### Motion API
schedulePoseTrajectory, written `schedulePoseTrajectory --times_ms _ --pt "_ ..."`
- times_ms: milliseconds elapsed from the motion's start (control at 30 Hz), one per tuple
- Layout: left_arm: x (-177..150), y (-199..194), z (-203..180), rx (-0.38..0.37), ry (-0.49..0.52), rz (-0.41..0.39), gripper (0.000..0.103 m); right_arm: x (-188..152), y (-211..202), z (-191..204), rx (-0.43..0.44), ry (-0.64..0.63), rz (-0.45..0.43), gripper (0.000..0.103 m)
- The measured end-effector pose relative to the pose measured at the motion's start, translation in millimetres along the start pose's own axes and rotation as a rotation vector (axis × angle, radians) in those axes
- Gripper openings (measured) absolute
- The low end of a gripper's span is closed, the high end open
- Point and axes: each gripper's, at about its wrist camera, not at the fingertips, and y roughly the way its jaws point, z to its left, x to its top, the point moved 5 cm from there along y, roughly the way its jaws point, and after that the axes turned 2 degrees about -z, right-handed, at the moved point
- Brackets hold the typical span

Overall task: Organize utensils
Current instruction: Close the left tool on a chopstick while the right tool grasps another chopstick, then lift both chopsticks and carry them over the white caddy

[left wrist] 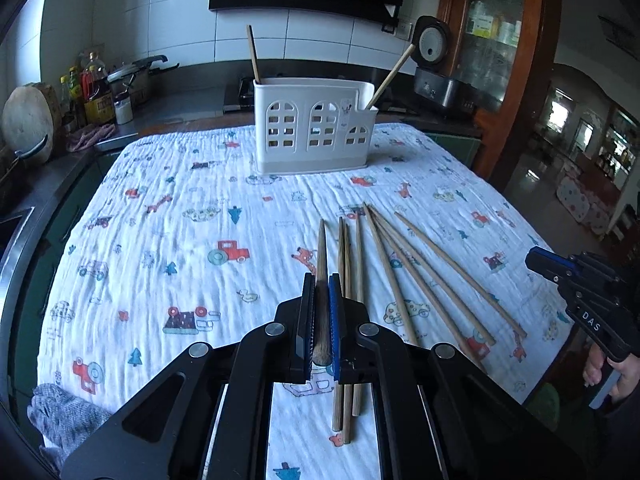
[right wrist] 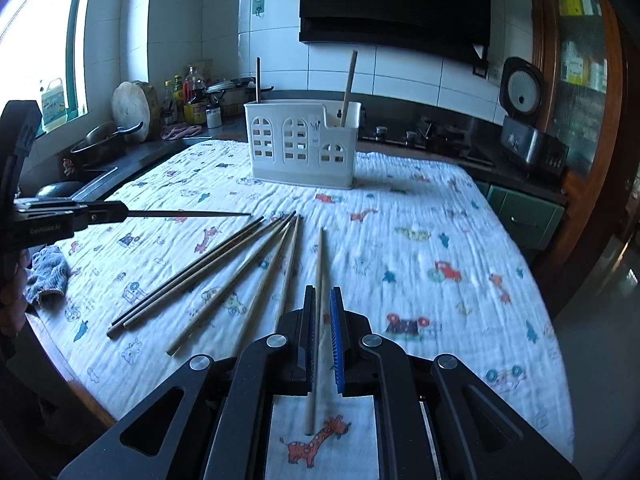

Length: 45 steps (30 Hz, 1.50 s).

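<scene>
Gripping one chopstick each, the left gripper (left wrist: 321,280) and right gripper (right wrist: 322,292) face the white utensil holder (left wrist: 314,126) across the table; either long stick could swing, missing its compartment.

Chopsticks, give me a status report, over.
Left tool shut on dark chopstick. Right tool shut on pale chopstick. Loose chopsticks remain on cloth. Path to white holder looks clear.
</scene>
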Motion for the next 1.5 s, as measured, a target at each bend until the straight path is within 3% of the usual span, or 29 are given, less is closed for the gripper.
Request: schedulePoseTrajectory --times_ms 167,500,967,1233,1500 --pt "4.5 -1.3 0.2 0.0 0.001 -0.015 0.005 -2.9 5.1 -0.4 0.009 0.02 0.006 0.006" --pt "4.1 -0.7 0.3 -0.001 -0.003 -0.014 0.005 -52.1 26.5 5.0 0.069 0.094 0.121 0.009" --pt "9.2 -0.5 0.0 -0.002 -0.004 -0.019 0.005 -69.2 36.5 10.8 0.04 0.071 0.144 0.009" --pt "15.4 -3.9 -0.8 -0.002 0.006 -0.032 0.005 -55.0 24.3 6.4 0.024 0.066 0.112 0.007" --pt "26.9 -4.4 2.2 -0.007 0.002 -0.042 0.005 8.5 -8.3 -0.9 0.024 0.033 -0.046 0.007"
